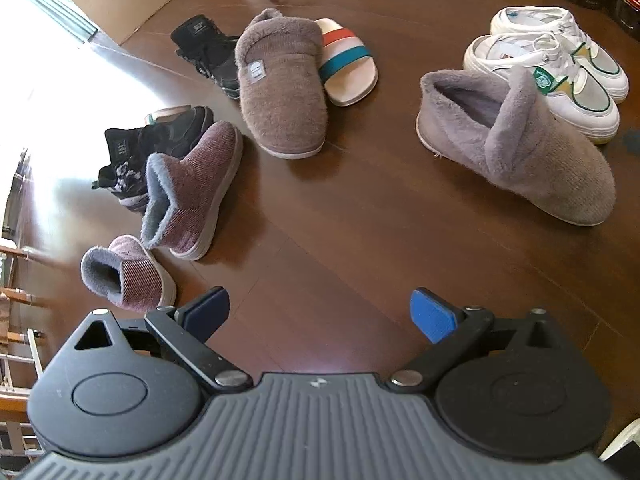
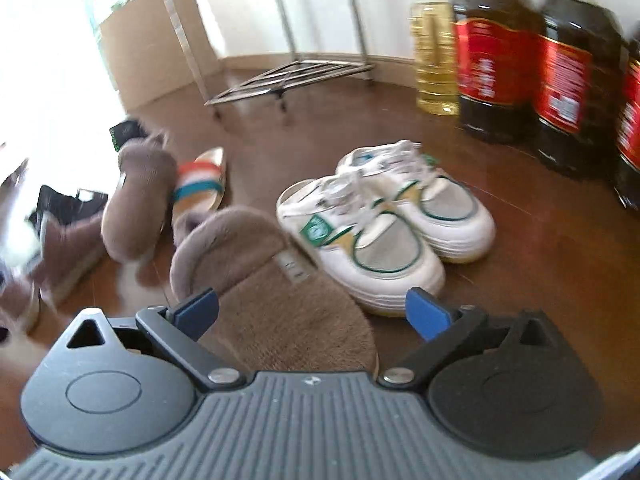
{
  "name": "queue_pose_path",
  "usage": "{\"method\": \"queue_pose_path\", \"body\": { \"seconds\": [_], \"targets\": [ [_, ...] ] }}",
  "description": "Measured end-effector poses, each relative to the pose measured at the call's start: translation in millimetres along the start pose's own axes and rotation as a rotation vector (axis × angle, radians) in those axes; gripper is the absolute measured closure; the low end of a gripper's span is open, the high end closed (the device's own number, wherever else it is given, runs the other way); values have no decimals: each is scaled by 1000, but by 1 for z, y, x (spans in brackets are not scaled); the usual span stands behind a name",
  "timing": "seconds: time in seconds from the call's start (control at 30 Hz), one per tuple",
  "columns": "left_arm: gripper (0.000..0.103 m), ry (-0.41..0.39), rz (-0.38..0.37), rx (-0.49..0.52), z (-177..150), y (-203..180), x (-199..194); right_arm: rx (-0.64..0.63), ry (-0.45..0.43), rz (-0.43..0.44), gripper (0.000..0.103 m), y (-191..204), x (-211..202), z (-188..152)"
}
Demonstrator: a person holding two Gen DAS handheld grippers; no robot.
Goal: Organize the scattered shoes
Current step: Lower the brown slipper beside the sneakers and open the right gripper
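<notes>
Shoes, scattered lot, dark wood floor (image 1: pixel 320 240). White sneakers (image 1: pixel 560 76) already paired, side by side. Taupe fleece slipper (image 2: pixel 280 300) set just beside them, touching the nearer one; it lies directly under my right gripper (image 2: pixel 312 312), long axis running away from the claw, jaws spread wide, nothing clamped. Its mate (image 1: pixel 280 88) lies well apart to the left, leaning on a striped slide (image 1: pixel 348 60), toe toward my left gripper (image 1: pixel 320 312), also parted and empty. Left hand nearer, I judge.
</notes>
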State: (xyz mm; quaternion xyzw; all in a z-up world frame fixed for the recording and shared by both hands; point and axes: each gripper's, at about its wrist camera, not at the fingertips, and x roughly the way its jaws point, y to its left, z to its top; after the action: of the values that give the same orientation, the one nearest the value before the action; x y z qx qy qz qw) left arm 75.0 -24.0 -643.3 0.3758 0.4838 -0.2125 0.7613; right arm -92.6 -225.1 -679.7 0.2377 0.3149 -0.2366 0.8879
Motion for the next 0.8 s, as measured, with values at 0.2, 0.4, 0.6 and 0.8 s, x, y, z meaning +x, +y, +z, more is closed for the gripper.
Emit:
{"method": "queue_pose_path", "body": {
  "seconds": [0.2,0.4,0.6,0.8],
  "targets": [
    [4,3,-38,16,0,-4,0,46,-14,-13,3,-5,-4,5],
    [4,117,-94,10,12,18,19,50,19,-23,2,-5,6,2],
    [4,37,15,-20,55,79,47,81,58,-80,2,-17,13,-11],
    [4,-55,28,-133,100,150,93,186,92,-254,2,-52,22,-18]
  ]
}}
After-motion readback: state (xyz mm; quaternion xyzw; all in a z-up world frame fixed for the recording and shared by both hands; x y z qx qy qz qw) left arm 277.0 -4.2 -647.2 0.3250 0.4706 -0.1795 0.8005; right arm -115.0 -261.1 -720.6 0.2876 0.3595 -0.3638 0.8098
